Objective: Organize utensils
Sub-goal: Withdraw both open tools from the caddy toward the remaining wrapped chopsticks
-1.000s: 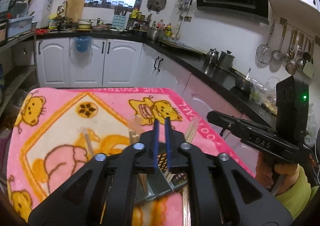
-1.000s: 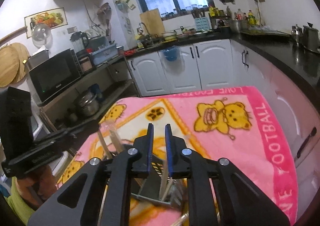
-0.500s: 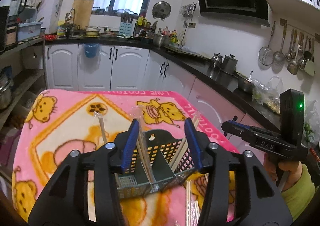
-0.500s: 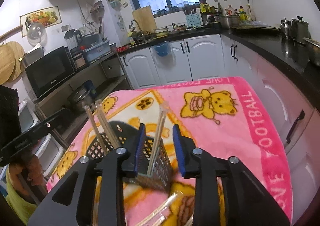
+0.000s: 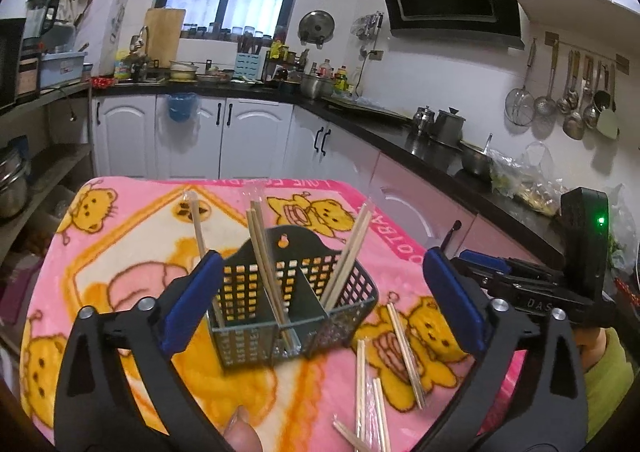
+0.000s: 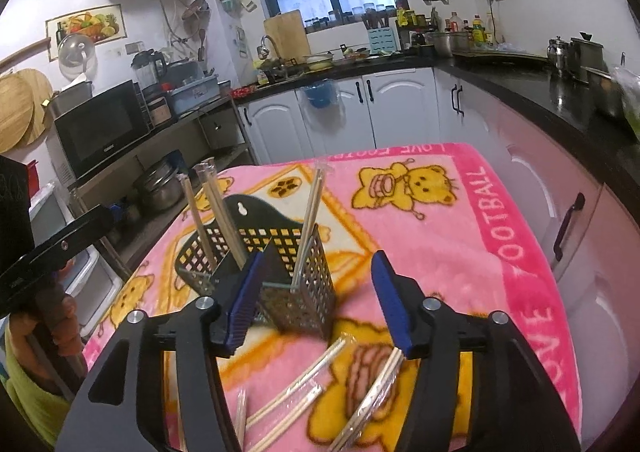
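Observation:
A dark mesh utensil basket (image 5: 292, 304) stands on the pink bear blanket (image 5: 120, 252). Wrapped wooden chopsticks (image 5: 262, 248) lean upright in its compartments. More wrapped chopsticks (image 5: 404, 348) lie loose on the blanket near its right side. My left gripper (image 5: 320, 264) hangs just short of the basket. Its jaws are opening wide and the pads touch nothing. In the right wrist view the basket (image 6: 280, 252) sits ahead of my right gripper (image 6: 318, 264). Those jaws are opening too, and nothing is held. Loose chopsticks (image 6: 304, 376) lie below it.
The blanket covers a small table whose far edge (image 6: 400, 150) faces white cabinets (image 5: 192, 136). A black counter (image 5: 440, 148) with pots runs along the right. Shelves with a microwave (image 6: 100, 128) stand left. A yellow-green sleeve (image 5: 608, 380) shows at the right edge.
Both grippers have drawn back from the basket and their jaws have spread apart. The chopsticks they were shut on now stand free in the basket.

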A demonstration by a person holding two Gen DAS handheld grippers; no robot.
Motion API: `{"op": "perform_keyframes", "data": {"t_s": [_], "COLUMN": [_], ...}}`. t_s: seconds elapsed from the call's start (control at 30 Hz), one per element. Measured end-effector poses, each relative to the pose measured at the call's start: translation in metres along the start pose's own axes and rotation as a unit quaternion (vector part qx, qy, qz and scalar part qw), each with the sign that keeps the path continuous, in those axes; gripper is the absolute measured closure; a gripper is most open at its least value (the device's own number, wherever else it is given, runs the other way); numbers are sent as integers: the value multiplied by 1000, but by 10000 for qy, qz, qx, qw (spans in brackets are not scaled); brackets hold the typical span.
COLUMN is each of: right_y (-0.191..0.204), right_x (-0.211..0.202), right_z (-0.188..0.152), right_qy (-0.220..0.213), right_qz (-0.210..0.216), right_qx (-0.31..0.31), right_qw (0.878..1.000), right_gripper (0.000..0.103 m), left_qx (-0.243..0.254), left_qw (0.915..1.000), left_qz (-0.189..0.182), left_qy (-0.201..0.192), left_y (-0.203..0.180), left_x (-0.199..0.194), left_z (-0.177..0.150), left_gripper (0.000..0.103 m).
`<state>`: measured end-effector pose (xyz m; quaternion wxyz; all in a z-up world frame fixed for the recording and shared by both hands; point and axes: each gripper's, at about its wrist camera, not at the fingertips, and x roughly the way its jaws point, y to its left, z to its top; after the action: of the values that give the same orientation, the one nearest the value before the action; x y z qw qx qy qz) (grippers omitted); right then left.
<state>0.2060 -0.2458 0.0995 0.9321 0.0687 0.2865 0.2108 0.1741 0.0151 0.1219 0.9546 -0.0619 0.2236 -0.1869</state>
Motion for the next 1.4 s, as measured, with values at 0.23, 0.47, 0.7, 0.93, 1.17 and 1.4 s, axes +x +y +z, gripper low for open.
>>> {"op": "perform_keyframes", "data": {"t_s": [0.23,0.47,0.7,0.93,1.17,1.4], "right_y": [2,-2,-13,-22,-33,-51], "right_x": [-16,-23,-23,-22,-17,-7], "right_z": [-13,-26,-39,-52,-68,-77], "right_qy": [-49,19,111,252,451,675], "right_qz": [-53,-71,-98,-136,-207,-212], "right_qx": [-120,-97,-43,-35,-31,62], "right_qw": [9999,9999,9999,9996,9988,9975], "right_gripper": [42,41,41,41,46,57], "left_qx": [66,-27,3,20,105,244], "left_qw": [9999,9997,9990,9971,9937,9858], "left_qz": [44,106,174,123,27,-89], "left_qy": [83,212,406,747,1111,1661], "left_y": [-8,-7,-11,-17,-27,-43], "left_x": [-6,-8,-8,4,26,67], "left_z": [-17,-33,-48,-71,-86,-96], "left_gripper": [11,11,11,11,12,40]}}
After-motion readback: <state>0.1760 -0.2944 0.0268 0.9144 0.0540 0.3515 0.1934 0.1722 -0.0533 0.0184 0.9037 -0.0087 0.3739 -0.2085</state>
